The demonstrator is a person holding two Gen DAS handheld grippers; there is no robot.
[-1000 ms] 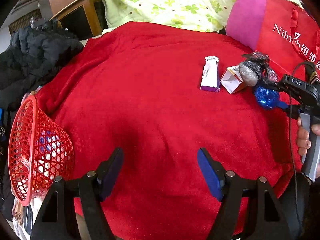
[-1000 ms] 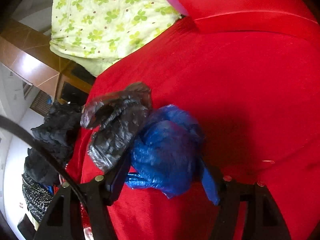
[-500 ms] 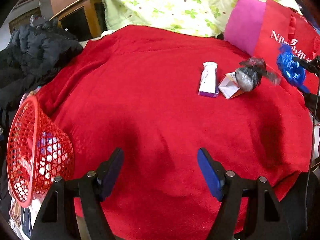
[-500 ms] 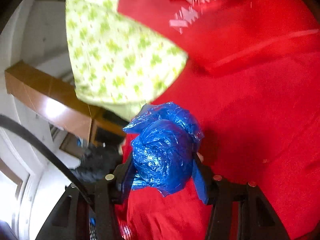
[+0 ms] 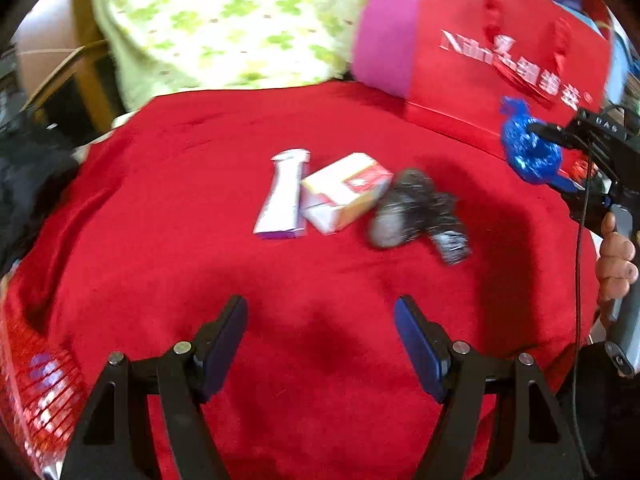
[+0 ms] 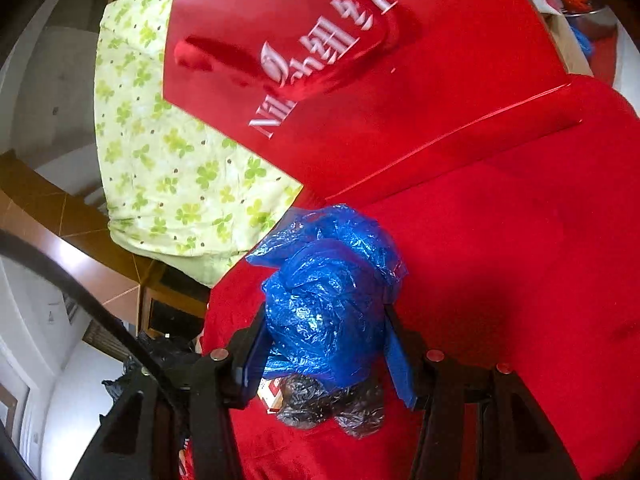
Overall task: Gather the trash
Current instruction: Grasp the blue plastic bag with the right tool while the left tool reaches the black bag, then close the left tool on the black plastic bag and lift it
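Observation:
My right gripper [image 6: 326,344] is shut on a crumpled blue plastic bag [image 6: 328,300] and holds it above the red blanket [image 6: 520,280]. The left wrist view shows that blue bag [image 5: 528,148] at the far right, in front of the red gift bag. A black crumpled plastic bag [image 5: 416,212] lies on the blanket beside a white and orange carton [image 5: 344,192] and a white tube box [image 5: 284,196]. My left gripper [image 5: 320,340] is open and empty, short of these items. The black bag [image 6: 332,404] shows under the right gripper.
A red mesh basket [image 5: 40,392] holding some trash sits at the lower left, off the blanket's edge. A red gift bag [image 5: 508,60], a pink cushion [image 5: 384,32] and a green floral quilt [image 5: 224,28] line the back. A black jacket [image 5: 24,176] lies left.
The black bag dropped out of the right gripper onto the blanket next to the carton. The right gripper rose with the blue bag alone. My left gripper moved closer to the items.

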